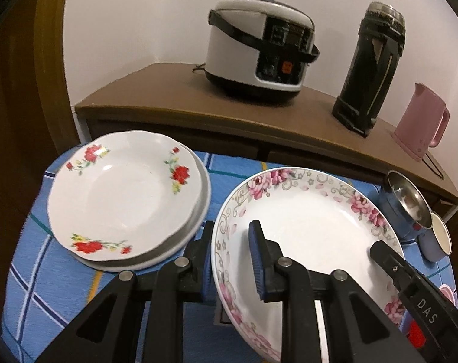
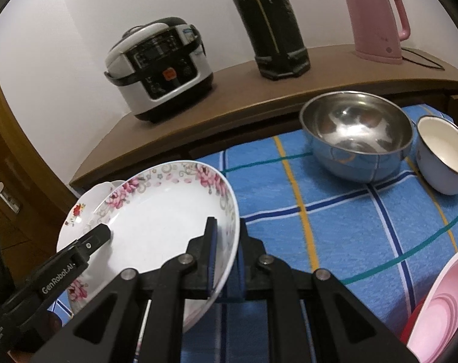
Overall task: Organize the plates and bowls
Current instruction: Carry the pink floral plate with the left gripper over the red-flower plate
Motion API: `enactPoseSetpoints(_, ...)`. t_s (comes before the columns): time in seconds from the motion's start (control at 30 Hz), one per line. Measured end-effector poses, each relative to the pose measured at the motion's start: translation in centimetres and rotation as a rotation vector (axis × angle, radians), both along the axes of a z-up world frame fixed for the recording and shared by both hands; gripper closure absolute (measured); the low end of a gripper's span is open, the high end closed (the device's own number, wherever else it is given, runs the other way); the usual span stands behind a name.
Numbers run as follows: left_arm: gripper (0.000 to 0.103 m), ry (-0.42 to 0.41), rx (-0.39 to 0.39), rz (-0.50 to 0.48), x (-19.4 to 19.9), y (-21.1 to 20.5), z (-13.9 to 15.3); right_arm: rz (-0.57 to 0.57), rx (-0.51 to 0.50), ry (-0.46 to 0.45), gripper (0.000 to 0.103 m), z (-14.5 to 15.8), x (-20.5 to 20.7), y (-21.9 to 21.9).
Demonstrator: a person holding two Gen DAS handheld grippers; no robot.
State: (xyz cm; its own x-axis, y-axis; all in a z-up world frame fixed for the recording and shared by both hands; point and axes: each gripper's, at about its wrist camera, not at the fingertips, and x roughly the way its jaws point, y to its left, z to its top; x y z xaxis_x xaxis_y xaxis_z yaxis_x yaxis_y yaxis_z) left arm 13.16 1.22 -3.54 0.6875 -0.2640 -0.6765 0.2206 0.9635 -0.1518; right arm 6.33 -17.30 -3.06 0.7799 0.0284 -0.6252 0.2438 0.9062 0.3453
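A large white plate with pink flowers (image 1: 313,227) (image 2: 162,220) is held between both grippers, slightly tilted over the blue checked cloth (image 2: 334,227). My left gripper (image 1: 232,264) is shut on its left rim, one finger (image 2: 99,236) lying inside the plate. My right gripper (image 2: 225,263) is shut on the opposite rim, and its finger (image 1: 386,254) shows in the left wrist view. To the left, a red-flowered plate (image 1: 123,193) (image 2: 77,211) rests on a plain white plate. A steel bowl (image 2: 355,133) (image 1: 410,199) and a white enamel cup (image 2: 443,157) (image 1: 440,236) stand to the right.
Behind the cloth runs a brown cabinet (image 1: 174,96) with a rice cooker (image 1: 259,48), a black thermos (image 1: 371,69) and a pink kettle (image 1: 422,121). Pink dishware (image 2: 440,308) lies at the near right edge. A wooden door (image 2: 5,163) is at the left.
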Motion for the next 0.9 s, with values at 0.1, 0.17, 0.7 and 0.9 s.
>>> enactPoseSetpoints(0.1,0.079,-0.01,-0.002,0.014,0.0,0.9,0.5,0.017,-0.009,-0.011,0.091,0.5,0.3,1.0)
enactPoseSetpoints(0.17,0.079,-0.013,-0.002,0.03,0.2,1.5,0.7,0.027,-0.011,-0.014,0.091,0.7,0.5,1.5)
enactPoseSetpoints(0.7,0.079,-0.046,-0.015,0.165,2.1,8.4,1.8,0.141,-0.026,-0.05,0.091,1.7,4.9,8.5)
enactPoseSetpoints(0.9,0.079,-0.047,-0.023,0.215,2.9,10.9,1.8,0.18,-0.023,-0.048,0.091,1.4,6.5,10.6)
